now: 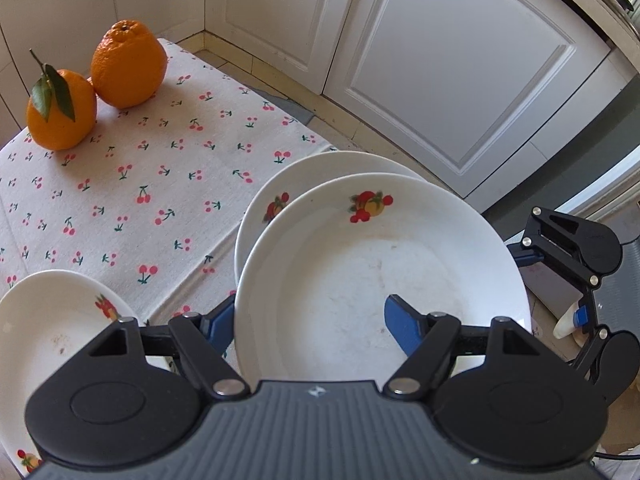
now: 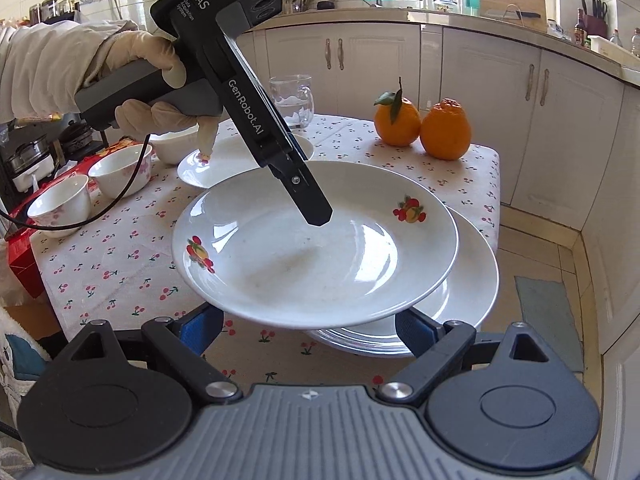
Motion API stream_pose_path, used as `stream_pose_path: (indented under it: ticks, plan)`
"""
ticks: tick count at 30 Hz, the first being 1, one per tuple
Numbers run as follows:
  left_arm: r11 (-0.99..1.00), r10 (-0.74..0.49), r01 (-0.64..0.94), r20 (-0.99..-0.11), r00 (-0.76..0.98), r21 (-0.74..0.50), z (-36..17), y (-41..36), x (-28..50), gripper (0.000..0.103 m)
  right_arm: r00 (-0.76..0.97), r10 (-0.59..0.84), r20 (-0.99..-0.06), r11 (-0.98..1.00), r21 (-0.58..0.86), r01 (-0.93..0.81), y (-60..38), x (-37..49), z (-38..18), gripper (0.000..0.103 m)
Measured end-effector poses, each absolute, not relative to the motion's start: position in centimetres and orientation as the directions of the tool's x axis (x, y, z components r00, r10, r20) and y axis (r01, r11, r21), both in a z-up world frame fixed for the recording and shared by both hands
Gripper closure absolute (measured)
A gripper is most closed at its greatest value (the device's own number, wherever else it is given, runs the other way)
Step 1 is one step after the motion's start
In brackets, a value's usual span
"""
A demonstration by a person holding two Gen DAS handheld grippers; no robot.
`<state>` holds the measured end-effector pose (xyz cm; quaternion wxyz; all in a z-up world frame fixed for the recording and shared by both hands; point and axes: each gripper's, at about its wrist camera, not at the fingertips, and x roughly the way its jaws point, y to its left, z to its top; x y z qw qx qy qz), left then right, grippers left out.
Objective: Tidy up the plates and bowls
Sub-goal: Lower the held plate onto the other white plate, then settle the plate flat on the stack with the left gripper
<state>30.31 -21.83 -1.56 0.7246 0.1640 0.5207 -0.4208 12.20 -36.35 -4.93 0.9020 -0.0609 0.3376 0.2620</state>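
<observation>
A table is covered by a cherry-print tablecloth (image 2: 120, 256). On it, 2 oranges (image 2: 420, 128) are set touching at the far corner, with a glass mug (image 2: 294, 100), 3 white bowls (image 2: 120, 170) and fruit-patterned plates (image 2: 468, 300).

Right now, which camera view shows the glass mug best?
The right wrist view: the glass mug stands at the table's far side, partly hidden behind the left gripper. The left wrist view does not show it.

Upper plate (image 2: 316, 248) above plate stack (image 2: 460, 300) on table (image 2: 120, 256); oranges (image 2: 420, 128) behind, bowls (image 2: 88, 188) left.
</observation>
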Motion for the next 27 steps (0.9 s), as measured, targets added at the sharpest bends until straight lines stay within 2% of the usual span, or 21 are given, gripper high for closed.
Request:
stream_pose_path:
  ticks: [27]
  plan:
    - [0.536, -0.434, 0.82, -0.898, 0.065, -0.2, -4.2, -25.5, 31.5, 0.028, 0.648, 0.343, -0.68, 0.917, 0.093, -0.388, -38.0, 12.0, -5.1, 0.008]
